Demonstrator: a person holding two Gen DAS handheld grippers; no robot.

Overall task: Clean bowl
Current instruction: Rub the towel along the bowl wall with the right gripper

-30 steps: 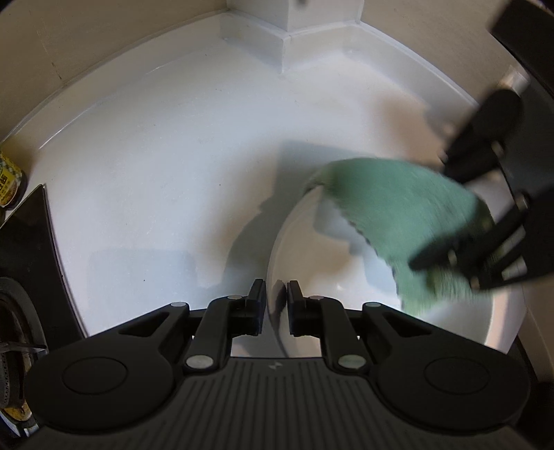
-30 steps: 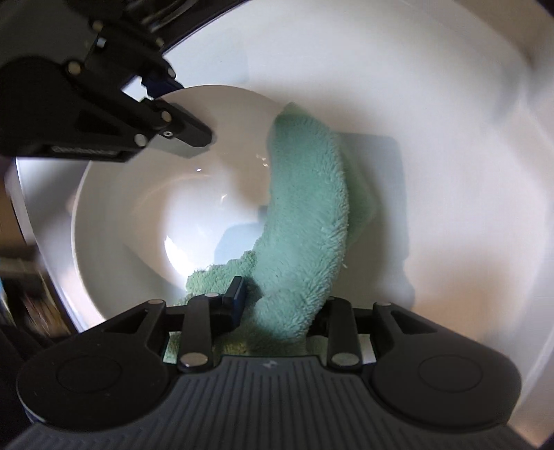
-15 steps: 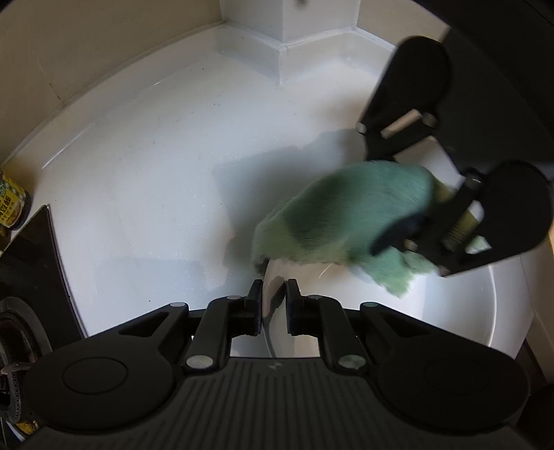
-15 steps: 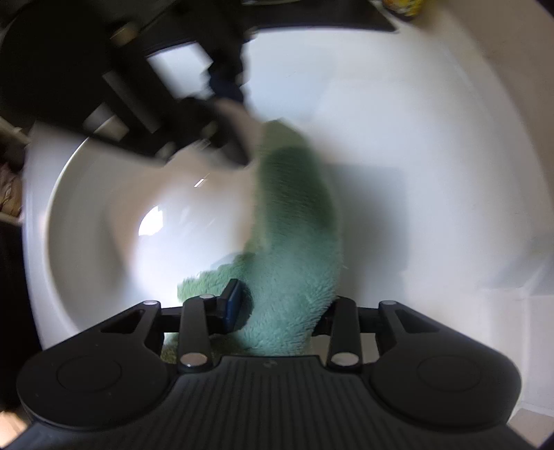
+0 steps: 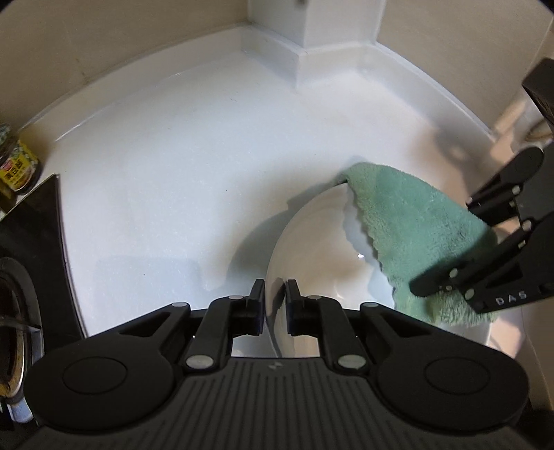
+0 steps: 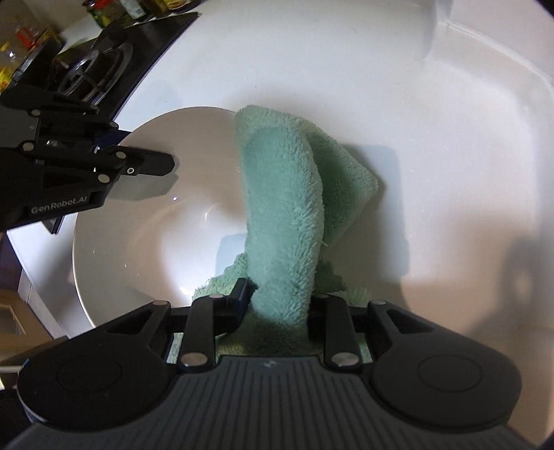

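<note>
A white bowl point(image 5: 322, 249) sits on the white counter, also in the right wrist view point(image 6: 145, 221). My left gripper point(image 5: 275, 306) is shut on the bowl's near rim and shows in the right wrist view point(image 6: 152, 164) at the bowl's left edge. My right gripper point(image 6: 278, 304) is shut on a green fluffy cloth point(image 6: 284, 207), which drapes over the bowl's right rim and into the bowl. In the left wrist view the cloth point(image 5: 412, 225) lies over the bowl's far right side with my right gripper point(image 5: 436, 287) on it.
A black gas hob point(image 6: 97, 72) lies left of the bowl, with jars point(image 6: 114, 8) behind it. A labelled jar point(image 5: 17, 166) stands at the hob's corner. The white counter point(image 5: 194, 166) ends at a raised back edge point(image 5: 297, 48).
My right gripper swept the cloth across the bowl toward the left and back to the right rim. My left gripper kept its hold on the rim.
</note>
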